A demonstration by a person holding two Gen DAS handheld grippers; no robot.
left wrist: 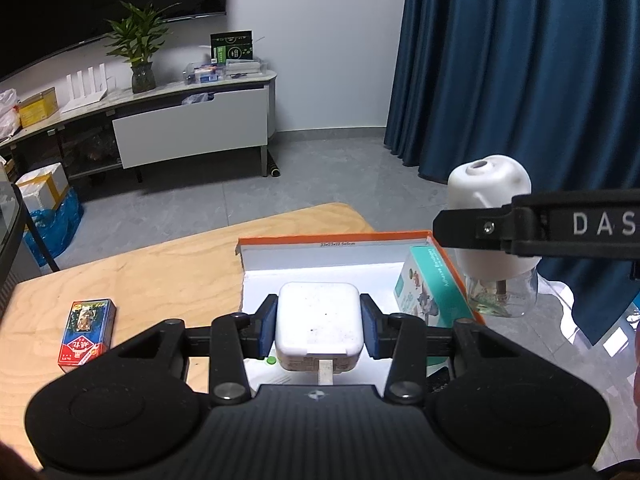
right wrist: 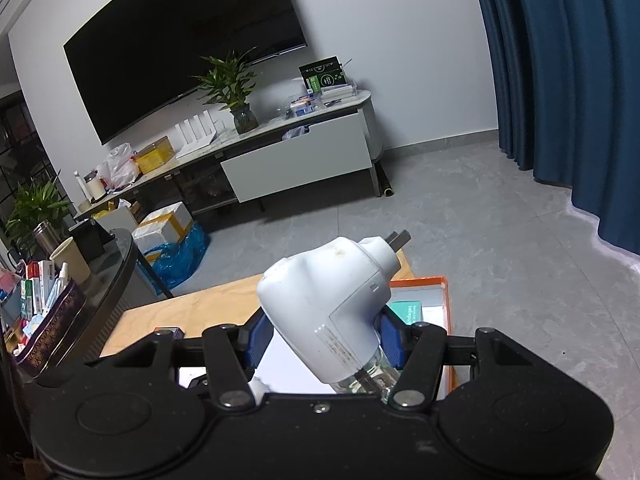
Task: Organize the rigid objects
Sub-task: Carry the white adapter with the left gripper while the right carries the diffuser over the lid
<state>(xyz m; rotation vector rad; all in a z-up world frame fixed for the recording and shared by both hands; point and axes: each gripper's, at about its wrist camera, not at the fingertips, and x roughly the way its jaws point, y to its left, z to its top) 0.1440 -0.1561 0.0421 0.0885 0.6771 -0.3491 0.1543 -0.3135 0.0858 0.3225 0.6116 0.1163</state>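
My left gripper [left wrist: 320, 326] is shut on a white square power adapter [left wrist: 318, 316], its blue pads pressing both sides, held over the white inside of an orange-rimmed box [left wrist: 332, 238]. A teal carton [left wrist: 428, 292] leans against the box's right wall. My right gripper [right wrist: 325, 338] is shut on a white plug-in vaporizer [right wrist: 332, 304] with a clear bottle under it, tilted, plug prongs pointing away. In the left wrist view the vaporizer [left wrist: 488, 196] hangs above the box's right edge, with a right gripper finger [left wrist: 472, 228] across it. The orange box [right wrist: 420, 282] lies below it.
A red and blue card pack [left wrist: 86, 334] lies on the wooden table [left wrist: 160, 280] left of the box. A dark round table with a tin of small items [right wrist: 48, 320] stands at the left. Beyond are grey floor, a TV cabinet [left wrist: 192, 128] and blue curtain [left wrist: 520, 80].
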